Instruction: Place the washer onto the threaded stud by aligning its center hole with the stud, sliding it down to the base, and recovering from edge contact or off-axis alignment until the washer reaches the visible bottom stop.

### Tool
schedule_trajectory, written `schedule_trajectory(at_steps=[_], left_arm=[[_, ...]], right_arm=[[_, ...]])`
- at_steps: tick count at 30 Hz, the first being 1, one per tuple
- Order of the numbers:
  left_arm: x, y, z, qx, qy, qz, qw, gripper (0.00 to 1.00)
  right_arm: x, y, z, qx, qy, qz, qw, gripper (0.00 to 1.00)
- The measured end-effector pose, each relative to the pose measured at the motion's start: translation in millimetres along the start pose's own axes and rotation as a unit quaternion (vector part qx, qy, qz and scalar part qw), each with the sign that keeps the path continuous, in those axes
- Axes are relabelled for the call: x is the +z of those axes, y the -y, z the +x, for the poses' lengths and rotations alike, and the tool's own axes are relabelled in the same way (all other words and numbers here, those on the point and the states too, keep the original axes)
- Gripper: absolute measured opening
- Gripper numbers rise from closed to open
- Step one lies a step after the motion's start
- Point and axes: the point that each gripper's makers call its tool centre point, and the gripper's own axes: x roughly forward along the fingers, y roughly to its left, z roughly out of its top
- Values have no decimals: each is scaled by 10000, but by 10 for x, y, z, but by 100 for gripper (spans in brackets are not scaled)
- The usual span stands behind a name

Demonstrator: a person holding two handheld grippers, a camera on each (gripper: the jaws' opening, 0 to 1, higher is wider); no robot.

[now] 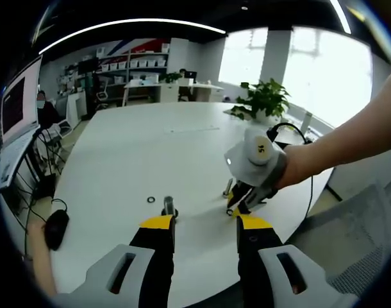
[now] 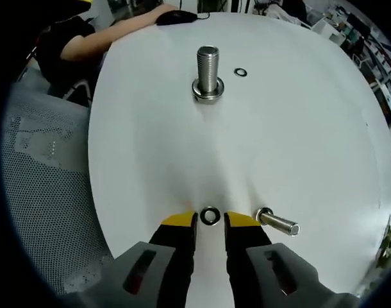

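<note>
right gripper [image 2: 209, 221]: yellow-tipped jaws apart, straddling a small dark metal ring washer [image 2: 209, 215] lying flat on the white round table [image 2: 298, 128] near its edge by the grey mesh chair [image 2: 41, 192]; not clamped yet, tips look just beside the ring.
left gripper [image 1: 205, 226]: jaws spread wide, nothing between them, hovering above the table near the stud.
task's thing: upright silver threaded stud on a round base [image 2: 207, 72] stands well apart from the washer, toward the far side; stud bare, washer not on it yet.
risk: thin flat ring may slip or tip as jaws close, since it lies flush w/ tabletop; held tilted, its hole could catch on the top threads & jam off-axis.
others: 2nd small ring [image 2: 240, 72] just beside the stud; loose silver bolt lying on its side [image 2: 277, 222] just beside the right jaw, could get nudged; black mouse [image 1: 56, 227] at table edge; potted plant [image 1: 265, 99] at far edge.
path: open table between washer & stud.
</note>
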Motion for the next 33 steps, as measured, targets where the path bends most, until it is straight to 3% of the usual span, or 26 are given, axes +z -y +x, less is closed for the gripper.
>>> schedule_trajectory(at_steps=[33], left_arm=[[-12,-12,3,1,-5,-66,10000,37]], right_arm=[[9,2,5,-52,113,-25,9999,14]])
